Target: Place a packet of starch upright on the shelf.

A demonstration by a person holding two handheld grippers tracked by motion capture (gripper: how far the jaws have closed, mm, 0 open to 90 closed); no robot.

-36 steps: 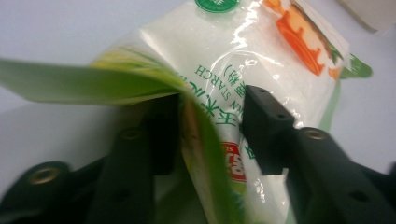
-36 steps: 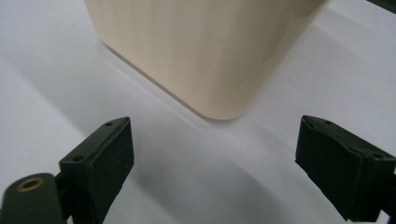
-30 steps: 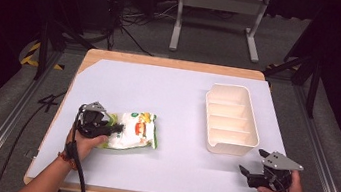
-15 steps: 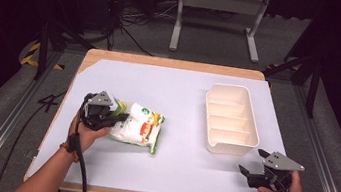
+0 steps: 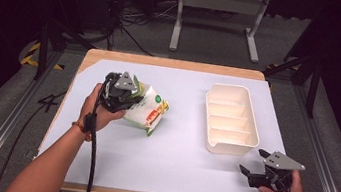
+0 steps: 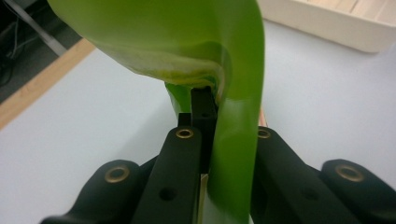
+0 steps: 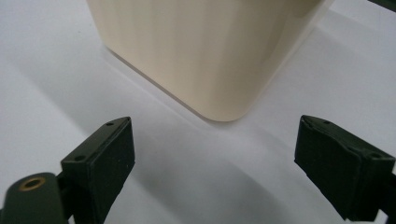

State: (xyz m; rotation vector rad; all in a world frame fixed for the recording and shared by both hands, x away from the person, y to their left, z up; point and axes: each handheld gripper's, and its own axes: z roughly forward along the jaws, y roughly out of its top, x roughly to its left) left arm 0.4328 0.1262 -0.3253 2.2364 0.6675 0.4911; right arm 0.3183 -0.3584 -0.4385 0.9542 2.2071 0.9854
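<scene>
Since the earlier frame, the snack bag (image 5: 148, 110) had left the surface (image 5: 174, 162) and gone up toward the upper left of the high view, carried by the left hand-held gripper (image 5: 125, 100), whose jaws had just been closing on it. They stood together, clamped on a green edge of the bag (image 6: 233, 140), which the left gripper view showed folded between the black jaws. Pinched at one edge only, the bag hung tilted, its lower corner drooping toward the surface without clearly touching it. That grip looked chosen to lift a limp, crinkly packet that offers no firm side.

At the lower right of the high view, the right hand-held gripper (image 5: 254, 174) rested low by the surface edge with its jaws apart and nothing between them. Its own view faced a corner of the cream divided tray (image 7: 205, 60), which sat right of centre (image 5: 233, 120), well apart from the bag. The lift probably began a carry toward that tray.
</scene>
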